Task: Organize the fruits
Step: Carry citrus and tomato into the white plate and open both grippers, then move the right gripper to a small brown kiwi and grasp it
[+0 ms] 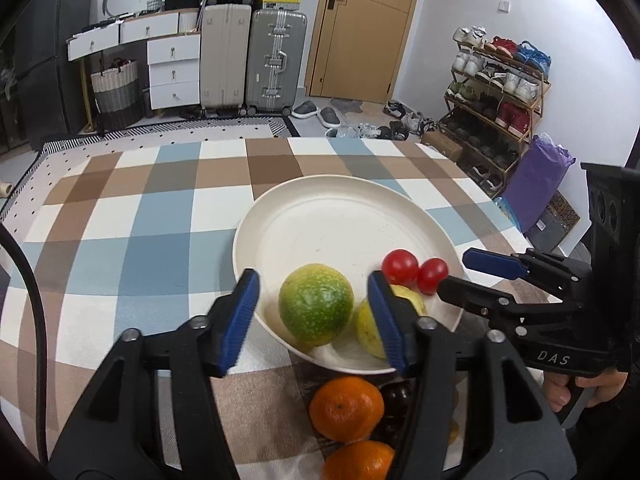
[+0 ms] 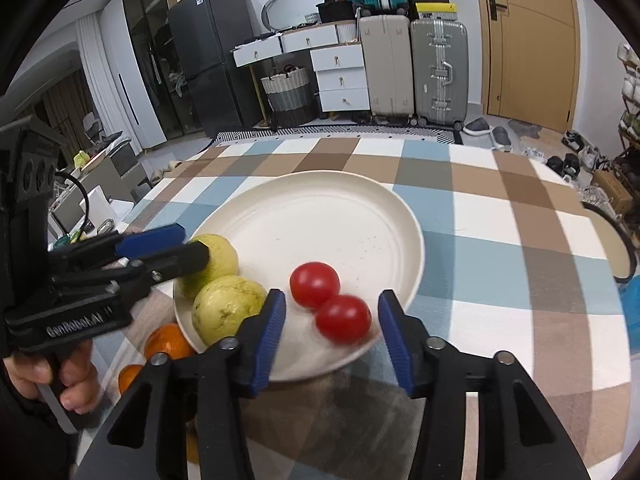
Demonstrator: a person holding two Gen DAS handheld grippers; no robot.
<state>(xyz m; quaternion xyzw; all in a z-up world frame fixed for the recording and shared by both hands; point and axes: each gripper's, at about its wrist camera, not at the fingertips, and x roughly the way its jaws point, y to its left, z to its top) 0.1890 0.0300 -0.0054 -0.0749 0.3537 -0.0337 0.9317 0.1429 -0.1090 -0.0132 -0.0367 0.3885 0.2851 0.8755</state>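
A white plate [image 1: 340, 208] lies on the checked tablecloth; it also shows in the right wrist view [image 2: 340, 208]. On it are a green guava [image 1: 316, 304], a yellow-green guava [image 1: 370, 328] and two cherry tomatoes [image 1: 414, 270]. My left gripper [image 1: 314, 320] is open, its jaws either side of the green guava, not touching it. My right gripper [image 2: 332, 336] is open around the near tomato [image 2: 343, 319]; the other tomato [image 2: 315, 284] sits just beyond. Both guavas [image 2: 228, 308] show left of it. Two oranges [image 1: 346, 408] lie on the cloth before the plate.
Dark round fruits [image 1: 396, 404] lie beside the oranges, partly hidden by my left gripper. The checked cloth [image 1: 160, 220] stretches left and behind the plate. Suitcases [image 1: 276, 60], drawers and a shoe rack [image 1: 496, 96] stand beyond the table.
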